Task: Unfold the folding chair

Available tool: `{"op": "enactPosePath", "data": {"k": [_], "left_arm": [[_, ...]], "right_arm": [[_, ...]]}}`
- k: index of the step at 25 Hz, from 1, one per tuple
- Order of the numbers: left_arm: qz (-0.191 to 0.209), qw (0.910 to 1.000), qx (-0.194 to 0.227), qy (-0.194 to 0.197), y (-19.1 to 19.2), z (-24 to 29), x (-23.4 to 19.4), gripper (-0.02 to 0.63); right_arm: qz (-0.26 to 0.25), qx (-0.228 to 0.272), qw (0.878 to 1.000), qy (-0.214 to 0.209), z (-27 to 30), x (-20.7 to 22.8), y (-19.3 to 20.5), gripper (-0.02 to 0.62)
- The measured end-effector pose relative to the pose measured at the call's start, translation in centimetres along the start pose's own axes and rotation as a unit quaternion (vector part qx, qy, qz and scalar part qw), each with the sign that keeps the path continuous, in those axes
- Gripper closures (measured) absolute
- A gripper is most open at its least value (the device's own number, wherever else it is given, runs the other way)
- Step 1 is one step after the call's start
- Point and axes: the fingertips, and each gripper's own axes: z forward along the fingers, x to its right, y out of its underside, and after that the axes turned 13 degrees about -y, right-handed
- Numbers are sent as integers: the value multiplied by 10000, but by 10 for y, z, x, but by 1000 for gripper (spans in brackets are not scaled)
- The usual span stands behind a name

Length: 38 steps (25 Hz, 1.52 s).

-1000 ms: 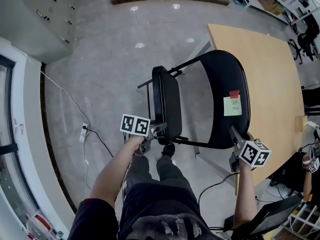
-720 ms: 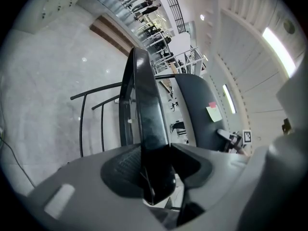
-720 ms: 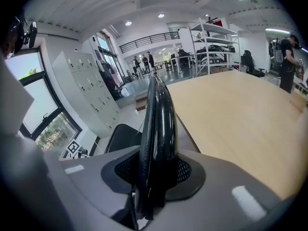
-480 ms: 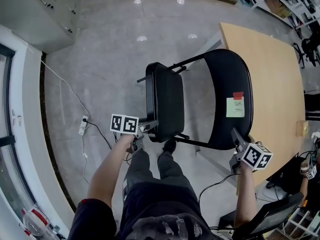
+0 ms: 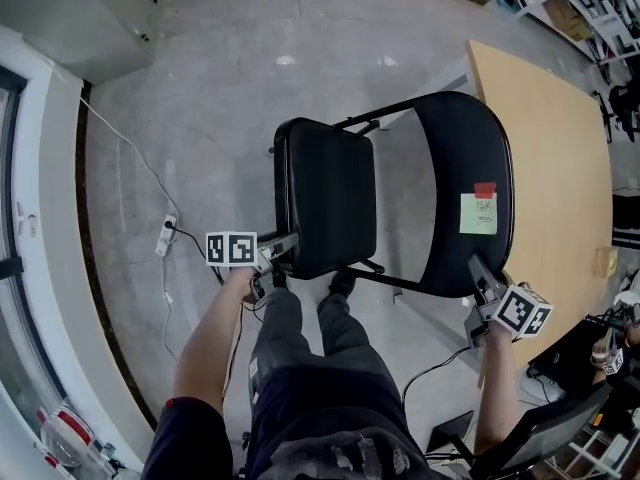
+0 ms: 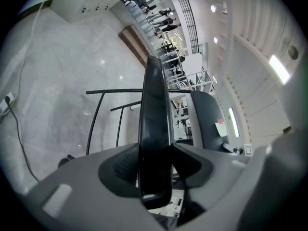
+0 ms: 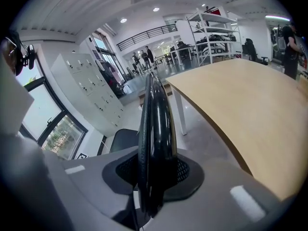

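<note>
The black folding chair stands part open in front of me. Its seat (image 5: 325,208) is tilted with its broad face toward me; its backrest (image 5: 465,188) carries a pale green note (image 5: 478,213) and a red tag. My left gripper (image 5: 285,243) grips the seat's near edge (image 6: 155,119) between its pads, and its jaws (image 6: 154,162) are easing open a little. At the lower right, my right gripper (image 5: 480,273) holds the backrest's rim (image 7: 154,124), seen edge-on between its pads (image 7: 154,170), with its jaws closing tighter.
A light wooden table (image 5: 560,148) lies close behind the backrest at the right. A power strip (image 5: 165,236) with cables lies on the grey floor at the left. Grey cabinets (image 5: 130,8) stand at the far left. My legs (image 5: 300,348) are just below the chair.
The seat has swung away from the backrest toward the left and shows more of its face. My left gripper moved left and down with it; my right gripper shifted slightly with the backrest.
</note>
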Motion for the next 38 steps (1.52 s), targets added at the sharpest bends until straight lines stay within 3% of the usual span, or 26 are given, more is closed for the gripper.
{"op": "enactPosePath", "data": {"k": [6,13,26,38], "left_arm": [[-300,9994,154,74,-6,-7,-73,417],[-551,9983,197,-49,1,-8,-67,400],[-916,9942,549,-110,-1,-15,-120,383],[-1078,9911,757,-194,-11,-4,-151,365]], "right_arm": [[104,-85,9999,-56,40,-13,29,499],[75,-248,9994,-230,21,-9,9,499],[190,-398,9971,-613,42,-45,22,505],[377,-559,9949,-747,47,-44,28,508]]}}
